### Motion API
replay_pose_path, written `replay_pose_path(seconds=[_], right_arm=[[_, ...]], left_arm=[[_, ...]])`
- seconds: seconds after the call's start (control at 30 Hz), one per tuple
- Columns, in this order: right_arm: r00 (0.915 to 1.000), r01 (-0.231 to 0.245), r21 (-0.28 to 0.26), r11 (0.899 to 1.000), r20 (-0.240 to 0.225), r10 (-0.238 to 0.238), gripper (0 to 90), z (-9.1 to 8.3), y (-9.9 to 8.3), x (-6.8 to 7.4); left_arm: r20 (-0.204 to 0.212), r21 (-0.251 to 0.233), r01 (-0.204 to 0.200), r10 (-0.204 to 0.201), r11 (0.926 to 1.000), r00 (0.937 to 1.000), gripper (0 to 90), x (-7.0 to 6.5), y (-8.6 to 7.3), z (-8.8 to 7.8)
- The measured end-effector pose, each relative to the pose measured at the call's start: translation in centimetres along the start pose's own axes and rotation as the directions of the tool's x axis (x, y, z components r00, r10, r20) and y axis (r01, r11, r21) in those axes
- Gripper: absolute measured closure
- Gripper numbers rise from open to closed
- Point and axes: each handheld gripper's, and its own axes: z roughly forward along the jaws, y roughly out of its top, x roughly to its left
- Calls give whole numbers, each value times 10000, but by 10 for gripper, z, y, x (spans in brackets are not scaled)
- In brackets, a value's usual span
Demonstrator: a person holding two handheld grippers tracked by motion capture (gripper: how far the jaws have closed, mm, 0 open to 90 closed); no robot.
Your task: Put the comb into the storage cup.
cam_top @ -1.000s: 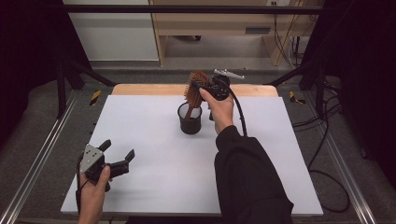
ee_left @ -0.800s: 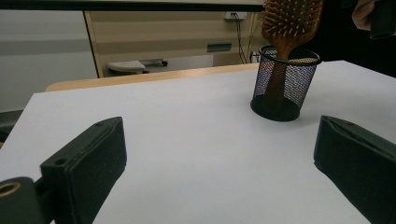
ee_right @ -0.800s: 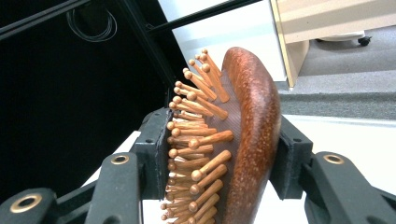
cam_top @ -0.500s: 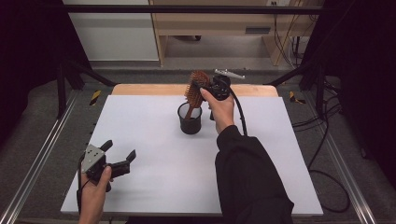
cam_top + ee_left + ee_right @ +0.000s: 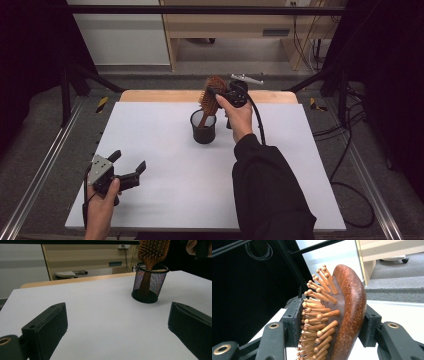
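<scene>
a white tabletop (image 5: 165, 145) seen from above, with a person's two hands coming in from the near edge, each holding a two-jaw tool. toward the far middle of the tabletop stands a black mesh pen cup (image 5: 203, 127), upright. a wooden paddle hairbrush (image 5: 211, 93) stands in it handle down, its long axis nearly vertical and leaning slightly to the right, the bristled head sticking up above the rim. the right tool (image 5: 220, 93) reaches in from the right at the height of the brush head. in the right gripper view its jaws sit on either side of the head, one against the tips of the wooden bristles, the other against the rounded reddish back; they stand about half open, closed on the hairbrush. the left tool (image 5: 129, 165) rests low at the near left corner, well apart from the cup, its jaws spread wide with nothing between them.
</scene>
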Motion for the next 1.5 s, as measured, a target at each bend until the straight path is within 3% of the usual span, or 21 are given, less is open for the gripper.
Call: replay_pose_path(seconds=[1.5], right_arm=[[9993,301,346,9989,204,-309,387,-2,0,-3]], left_arm=[[73,113,-38,37,9999,10000,29,-1,-1,1]])
